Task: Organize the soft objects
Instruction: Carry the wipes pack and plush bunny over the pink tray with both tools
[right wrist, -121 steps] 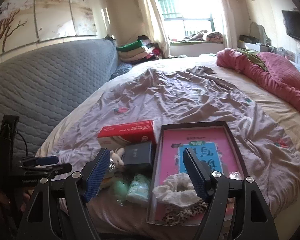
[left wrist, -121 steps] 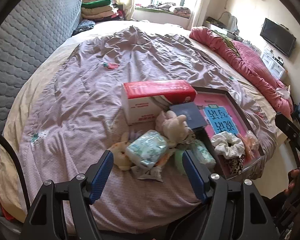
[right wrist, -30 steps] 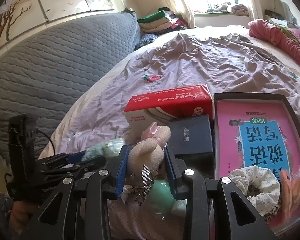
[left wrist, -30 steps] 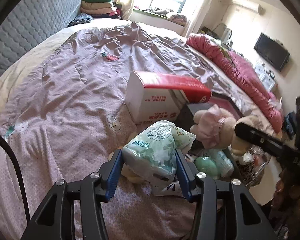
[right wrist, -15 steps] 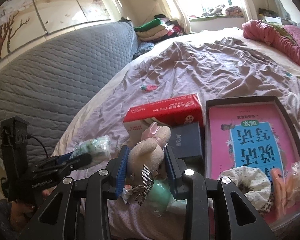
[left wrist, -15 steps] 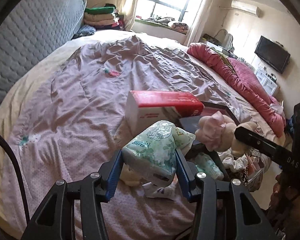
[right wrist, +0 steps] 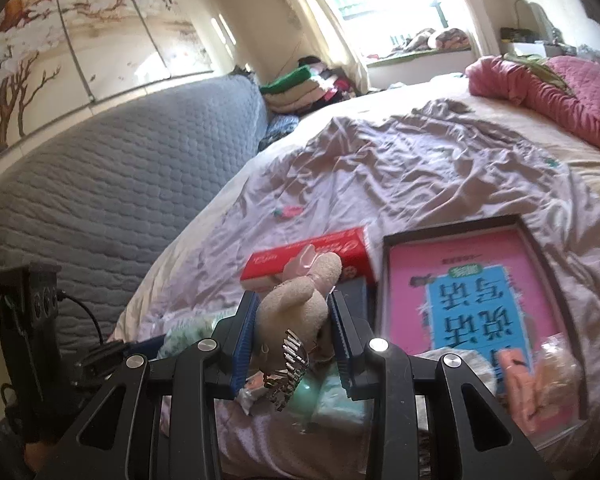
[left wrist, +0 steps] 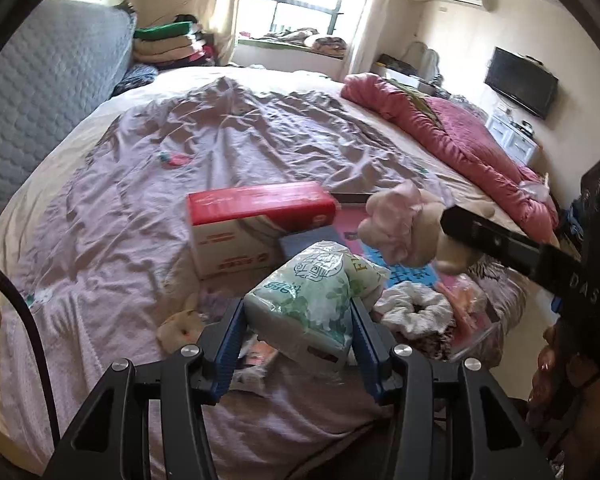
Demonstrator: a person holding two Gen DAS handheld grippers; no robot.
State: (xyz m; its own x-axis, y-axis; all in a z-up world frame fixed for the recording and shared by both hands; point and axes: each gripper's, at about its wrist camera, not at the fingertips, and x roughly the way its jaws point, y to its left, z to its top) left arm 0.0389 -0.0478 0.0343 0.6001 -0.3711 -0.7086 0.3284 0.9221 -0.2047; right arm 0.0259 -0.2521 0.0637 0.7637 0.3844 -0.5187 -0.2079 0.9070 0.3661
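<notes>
- The left wrist view shows the left gripper point(left wrist: 298, 330) with its blue-padded jaws pinching a soft tissue pack point(left wrist: 308, 300) printed in green leaves, held clear above the bed point(left wrist: 100, 240).
- Only that view shows the white scrunchie point(left wrist: 414, 310) lying at the near end of the tray point(left wrist: 350, 199), and a small plush rabbit point(left wrist: 180, 326) lying on the sheet just left of the jaws.
- The right gripper point(left wrist: 500, 240) reaches in from the right edge there as a black bar, its beige plush bunny point(left wrist: 404, 230) hanging over the tray; a hand point(left wrist: 556, 364) shows below it.
- The right wrist view shows the right gripper point(right wrist: 292, 336) with its jaws closed on the plush bunny point(right wrist: 296, 304), pink ear upward, a metal chain point(right wrist: 286, 364) dangling from it.
- Only this view shows the pink book point(right wrist: 472, 296) filling the dark-rimmed tray point(right wrist: 452, 226), and a mint-green round item point(right wrist: 306, 392) with a pale packet beside it under the jaws.
- The left gripper point(right wrist: 100, 354) appears at lower left, well apart from the right one.
- Both grippers point downward at a slant over the near bed edge.
- A red-and-white tissue box point(left wrist: 260, 228) lies on the wrinkled lilac sheet beside the tray, with a dark blue box point(left wrist: 312, 240) touching both.
- A grey quilted headboard point(right wrist: 100, 184), folded clothes by the sunlit window, a rolled pink quilt point(left wrist: 460, 148) and a wall television point(left wrist: 520, 82) fill out the room.
</notes>
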